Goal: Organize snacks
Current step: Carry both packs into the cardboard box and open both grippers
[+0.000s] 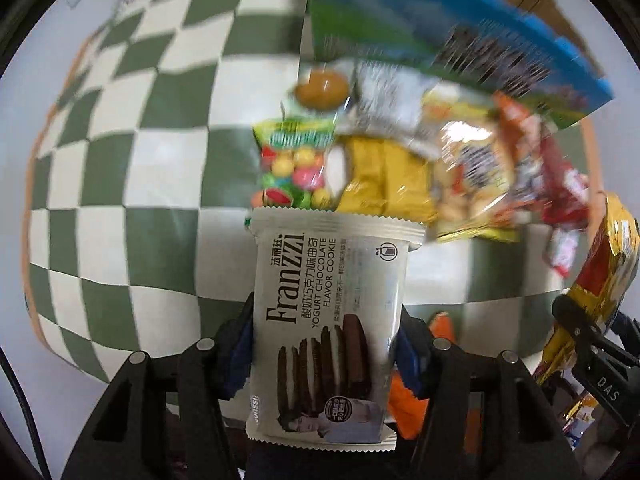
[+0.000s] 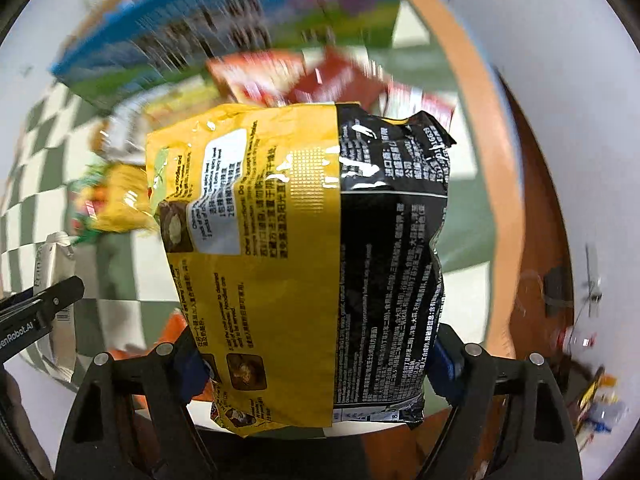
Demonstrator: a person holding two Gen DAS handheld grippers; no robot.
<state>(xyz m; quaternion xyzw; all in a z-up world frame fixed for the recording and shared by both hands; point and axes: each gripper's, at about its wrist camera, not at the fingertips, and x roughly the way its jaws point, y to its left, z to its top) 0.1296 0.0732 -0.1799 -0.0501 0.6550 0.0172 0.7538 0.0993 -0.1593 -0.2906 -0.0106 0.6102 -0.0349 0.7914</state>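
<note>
Franzzi cookie pack (image 1: pixel 326 324) pinched in left tool (image 1: pixel 324 354); yellow-black noodle bag (image 2: pixel 308 264) pinched in right tool (image 2: pixel 316 368), hiding the blurred snack pile (image 1: pixel 400 160) on checkered worktop (image 1: pixel 152 152).

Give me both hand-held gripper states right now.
Left hand-held gripper: shut on cookie pack.
Right hand-held gripper: shut on noodle bag.

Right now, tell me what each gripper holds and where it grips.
The left gripper holds the Franzzi cookie pack by its lower side edges. The right gripper holds the yellow and black noodle bag across its lower end.
</note>
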